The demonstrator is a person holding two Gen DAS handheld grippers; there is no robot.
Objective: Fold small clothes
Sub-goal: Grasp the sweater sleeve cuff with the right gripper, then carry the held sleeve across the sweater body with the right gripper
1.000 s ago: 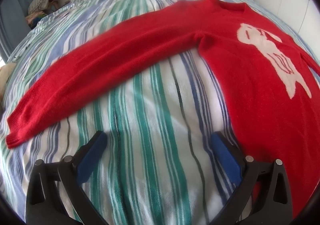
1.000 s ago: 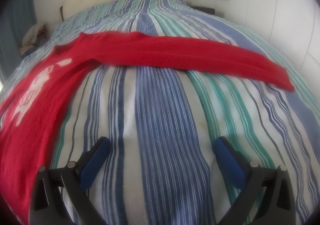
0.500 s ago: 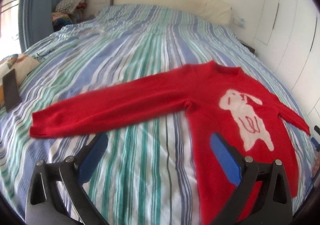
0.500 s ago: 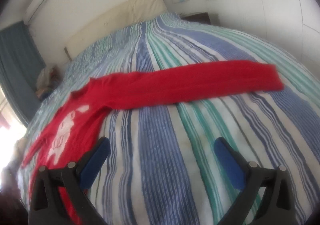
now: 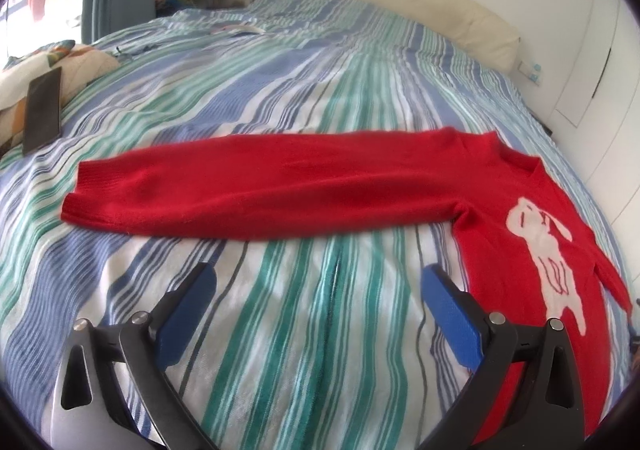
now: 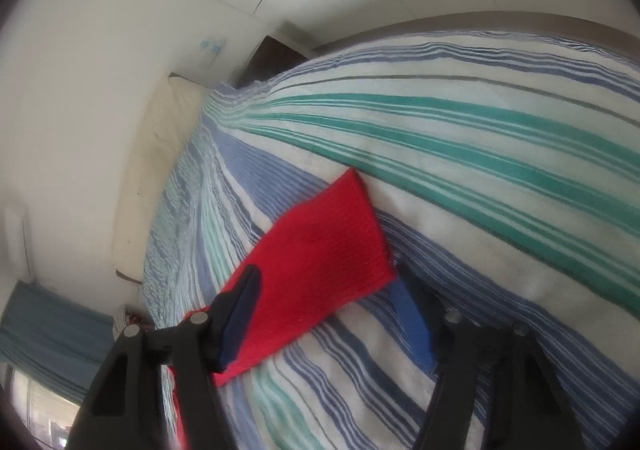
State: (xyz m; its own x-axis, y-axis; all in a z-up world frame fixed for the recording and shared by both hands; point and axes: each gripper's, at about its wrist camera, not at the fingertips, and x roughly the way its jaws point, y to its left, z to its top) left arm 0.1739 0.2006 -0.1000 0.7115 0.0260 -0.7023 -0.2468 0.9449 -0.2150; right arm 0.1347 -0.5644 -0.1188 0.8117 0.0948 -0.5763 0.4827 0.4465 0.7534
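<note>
Change since the earlier frame: right gripper (image 6: 320, 310) has rolled over and come down to the cuff of the right sleeve (image 6: 320, 270), which before lay well ahead of it; its jaws have just been closing, with the cuff between them.
Right claw: partly closed around the cuff, one pad above the knit and one below at the cuff edge; I cannot tell if the pads already press, so I judge it as not yet clamped.
Left claw: left gripper (image 5: 316, 314) has its jaws wide apart, nothing between them, above bare striped bedcover (image 5: 280, 89).
Task thing: red sweater (image 5: 520, 250) lies flat, face up, near the foot edge of the bed, both sleeves stretched out; left sleeve (image 5: 260, 189) reaches toward the bed's left edge.
Risk one: the lower pad may catch the bedcover together with the cuff, so the cover lifts too.
Risk two: a shallow bite on the cuff edge may slip when the sleeve is carried over the body.
Risk three: a fast pull may drag the body and wrinkle it, because the left claw holds nothing down.
</note>
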